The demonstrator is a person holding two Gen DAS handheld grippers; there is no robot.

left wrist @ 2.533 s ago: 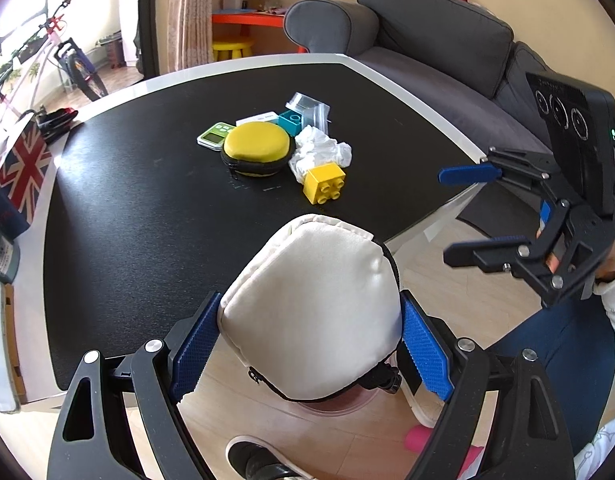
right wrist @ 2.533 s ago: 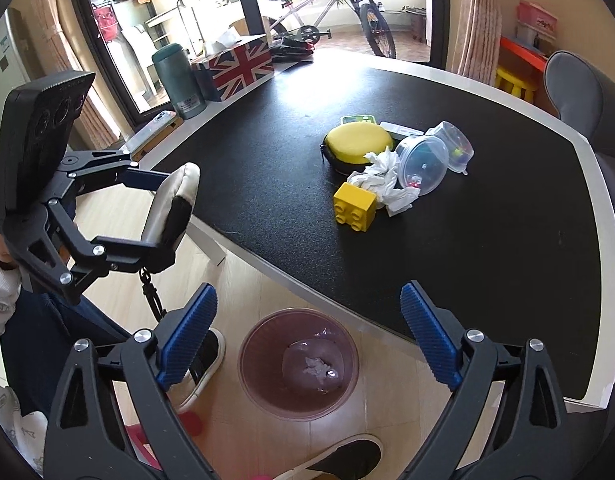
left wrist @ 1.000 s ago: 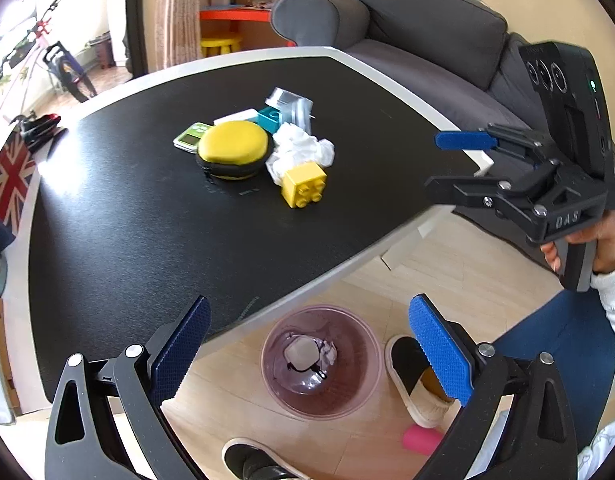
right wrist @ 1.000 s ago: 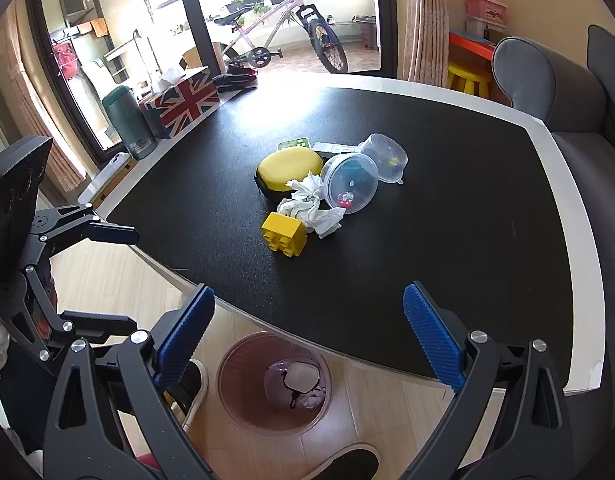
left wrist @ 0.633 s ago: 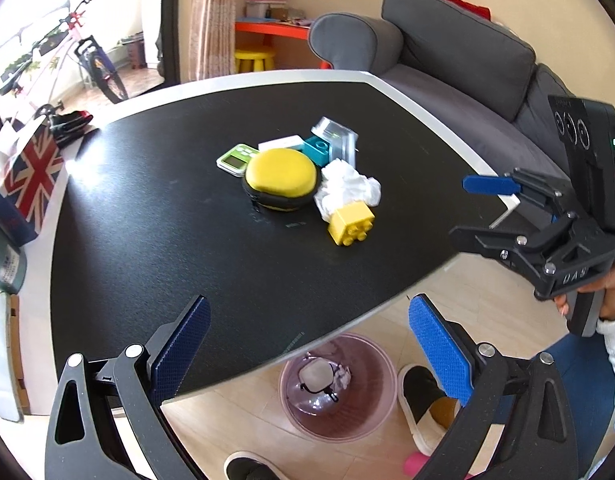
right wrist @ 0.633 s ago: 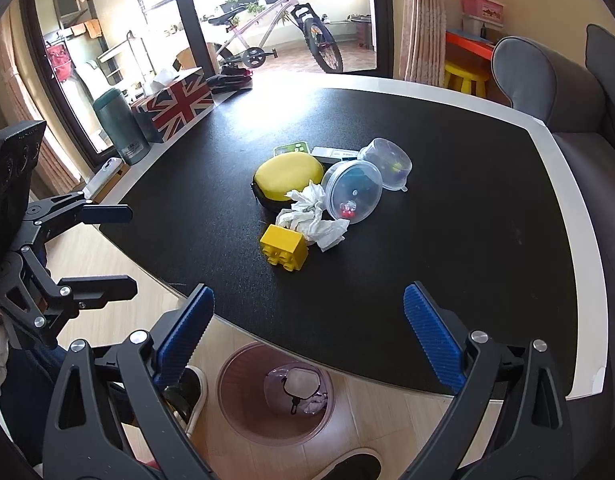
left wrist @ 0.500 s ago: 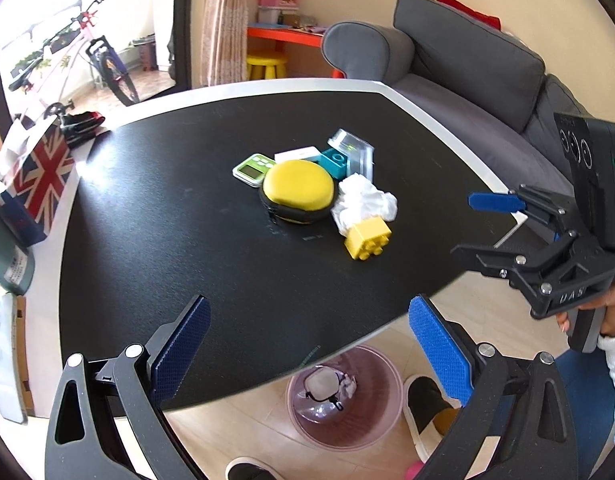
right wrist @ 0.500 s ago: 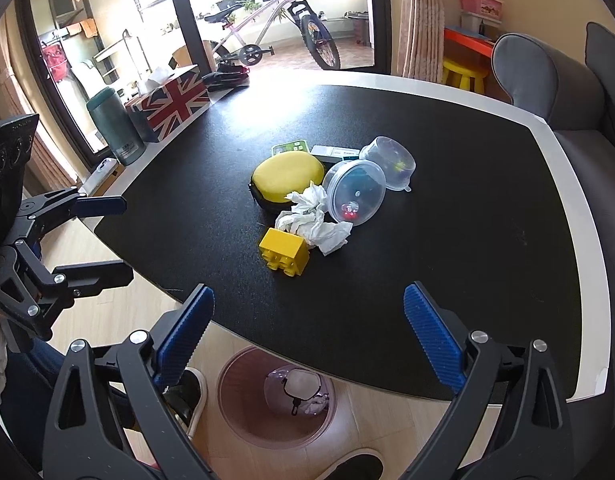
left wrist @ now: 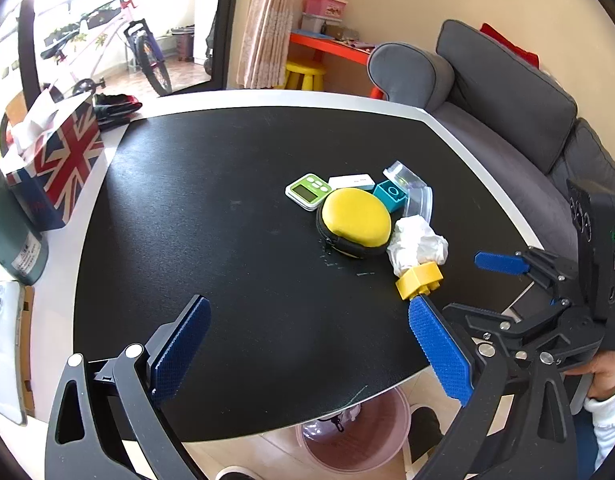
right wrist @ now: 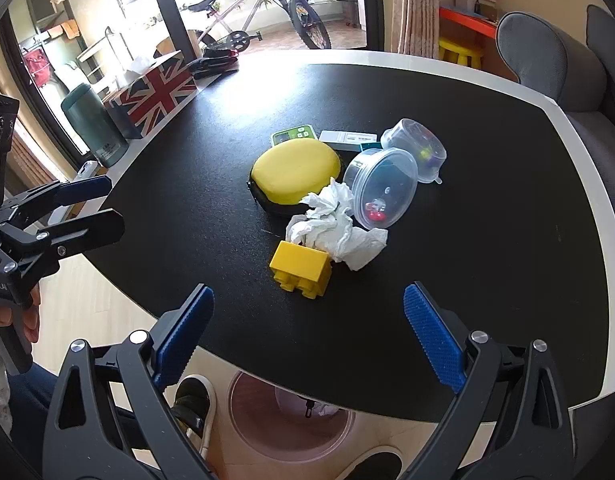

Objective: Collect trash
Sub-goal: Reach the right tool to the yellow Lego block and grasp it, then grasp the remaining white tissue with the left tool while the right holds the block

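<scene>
A crumpled white tissue [right wrist: 335, 226] [left wrist: 417, 244] lies on the black table [right wrist: 487, 220] between a yellow brick [right wrist: 301, 270] [left wrist: 420, 280] and a yellow round case [right wrist: 295, 170] [left wrist: 355, 222]. My right gripper [right wrist: 307, 332] is open and empty above the near table edge, just short of the brick. My left gripper [left wrist: 311, 344] is open and empty over the table's near part. Each gripper shows in the other's view: the left gripper [right wrist: 87, 204] at the left, the right gripper [left wrist: 487, 284] at the right. A pink bin [right wrist: 263, 440] [left wrist: 371, 454] stands on the floor under the table edge, with a white pouch inside.
Two clear plastic tubs [right wrist: 381, 190], a green timer [left wrist: 308, 191], a teal box [left wrist: 390, 196] and a white box [left wrist: 351, 181] crowd behind the yellow case. A Union Jack tissue box [left wrist: 63, 160], a dark green flask [right wrist: 93, 124] and a phone [left wrist: 3, 350] line the left edge. A grey sofa [left wrist: 507, 92] stands to the right.
The white pouch held by my left gripper 2.5 s ago now lies in the bin and that gripper is open. Both grippers have since moved forward over the table toward the pile.
</scene>
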